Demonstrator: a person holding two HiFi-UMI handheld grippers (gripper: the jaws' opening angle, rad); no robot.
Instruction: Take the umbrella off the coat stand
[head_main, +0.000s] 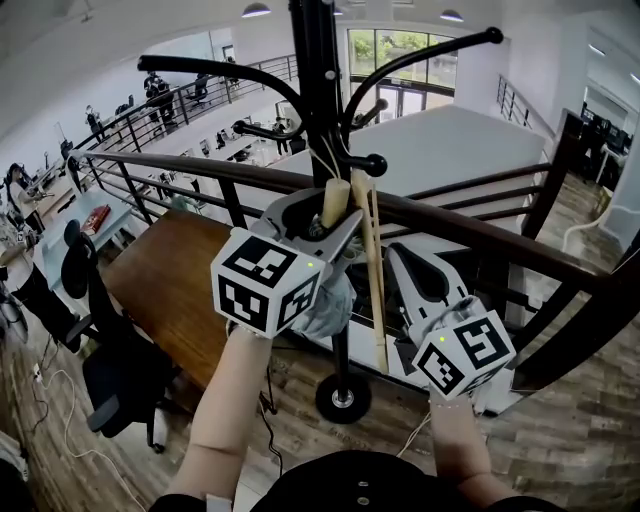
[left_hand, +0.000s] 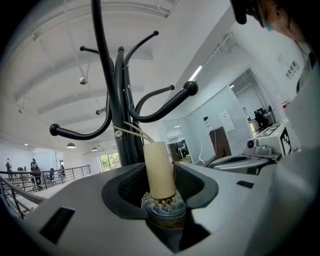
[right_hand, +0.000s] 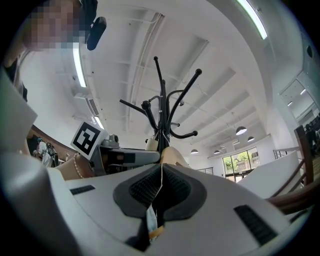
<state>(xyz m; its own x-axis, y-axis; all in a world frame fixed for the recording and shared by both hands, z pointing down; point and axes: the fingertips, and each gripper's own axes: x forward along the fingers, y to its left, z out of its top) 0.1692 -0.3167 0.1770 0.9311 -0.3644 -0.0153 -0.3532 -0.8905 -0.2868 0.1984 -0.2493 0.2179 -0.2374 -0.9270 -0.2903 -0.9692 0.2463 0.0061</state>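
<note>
The black coat stand (head_main: 318, 90) rises straight ahead, its round base (head_main: 343, 398) on the floor. A folded pale blue umbrella (head_main: 330, 300) hangs from a low hook (head_main: 372, 164) by a thin cord (left_hand: 136, 131). Its cream handle (left_hand: 159, 170) stands upright between the pads of my left gripper (left_hand: 160, 175), which is shut on it; the head view shows the same grip (head_main: 335, 215). My right gripper (right_hand: 161, 175) is pinched shut on a thin cream strip (head_main: 372, 270) hanging beside the umbrella, just right of the pole.
A dark wooden railing (head_main: 480, 235) crosses right behind the stand, with an open office floor far below. A wooden table (head_main: 170, 290) and a black office chair (head_main: 110, 370) stand at the left. The stand's upper hooks (left_hand: 165, 102) curve out above the grippers.
</note>
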